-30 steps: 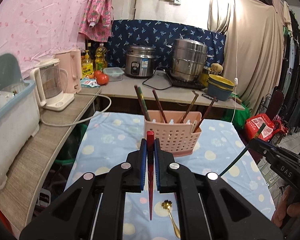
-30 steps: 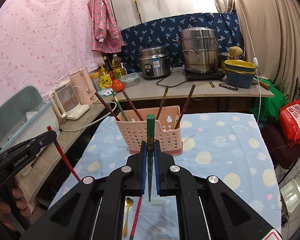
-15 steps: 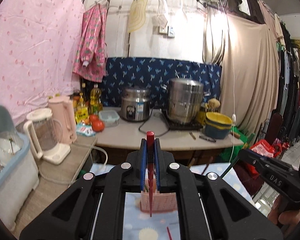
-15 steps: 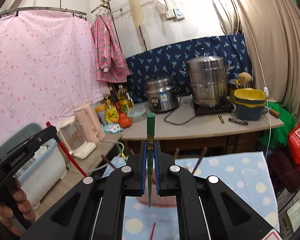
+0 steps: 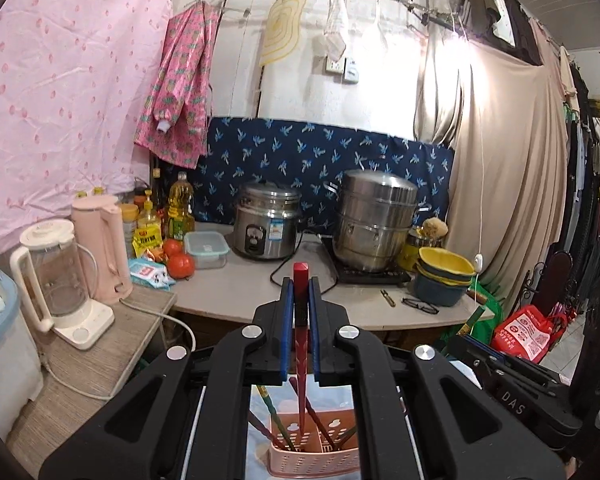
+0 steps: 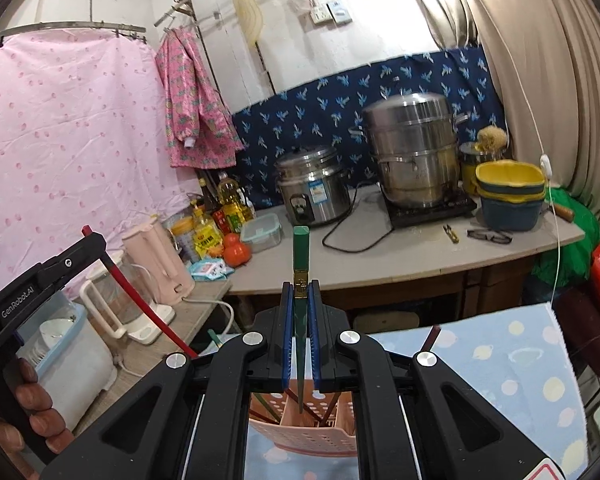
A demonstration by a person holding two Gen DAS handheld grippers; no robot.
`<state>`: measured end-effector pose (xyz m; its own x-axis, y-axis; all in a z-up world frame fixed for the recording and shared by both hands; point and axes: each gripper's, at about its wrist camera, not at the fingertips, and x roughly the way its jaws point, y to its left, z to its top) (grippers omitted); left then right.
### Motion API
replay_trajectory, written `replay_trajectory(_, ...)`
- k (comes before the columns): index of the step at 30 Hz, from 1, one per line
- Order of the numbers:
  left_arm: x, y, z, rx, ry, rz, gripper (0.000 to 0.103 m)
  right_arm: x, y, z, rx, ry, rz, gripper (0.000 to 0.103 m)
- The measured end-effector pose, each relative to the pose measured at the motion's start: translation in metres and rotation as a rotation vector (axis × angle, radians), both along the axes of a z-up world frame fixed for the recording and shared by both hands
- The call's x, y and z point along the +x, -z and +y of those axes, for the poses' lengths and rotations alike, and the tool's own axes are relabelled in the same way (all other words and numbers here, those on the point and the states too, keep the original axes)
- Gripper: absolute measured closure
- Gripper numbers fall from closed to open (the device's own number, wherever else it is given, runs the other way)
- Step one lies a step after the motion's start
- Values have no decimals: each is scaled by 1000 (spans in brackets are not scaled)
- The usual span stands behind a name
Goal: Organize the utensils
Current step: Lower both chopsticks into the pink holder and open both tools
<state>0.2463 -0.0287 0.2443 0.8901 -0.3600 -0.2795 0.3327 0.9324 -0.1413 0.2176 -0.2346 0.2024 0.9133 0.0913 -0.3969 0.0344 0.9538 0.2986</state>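
While both grippers sit above the pink basket (image 5: 314, 454), each one is clamped on a single chopstick: left gripper (image 5: 301, 312) pinches the red chopstick (image 5: 300, 360) between its blue pads (image 5: 286, 324), shaft near vertical, tip pointing down into the basket mouth (can't tell whether the tip touches anything inside). Right gripper (image 6: 300, 320) pinches the green chopstick (image 6: 301, 256) the same way, blunt end up, tip over the basket's middle divider area. Basket stands on the dotted blue tablecloth (image 6: 500, 360) and holds several dark chopsticks (image 5: 318, 420) leaning at angles. Behind: counter (image 5: 240, 280) with rice cooker (image 5: 266, 224), steel steamer pot (image 5: 376, 224), stacked yellow/blue bowls (image 5: 444, 276), blender (image 5: 58, 280).
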Motion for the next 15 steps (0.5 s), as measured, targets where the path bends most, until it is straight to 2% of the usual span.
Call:
replay_trajectory(6, 19, 42, 0, 6, -1, 76, 96, 16, 38, 3, 19, -12, 74, 96)
replay_trajectory(12, 26, 64, 3, 1, -4, 115, 96, 20, 53, 5, 20, -13, 108, 96)
replay_trajectory(14, 25, 69, 3, 5, -12, 117, 96, 19, 57, 3, 23, -12, 119, 95)
replay_trajectory(15, 24, 71, 3, 8, -18, 118, 95, 17, 58, 2, 25, -3, 117, 87)
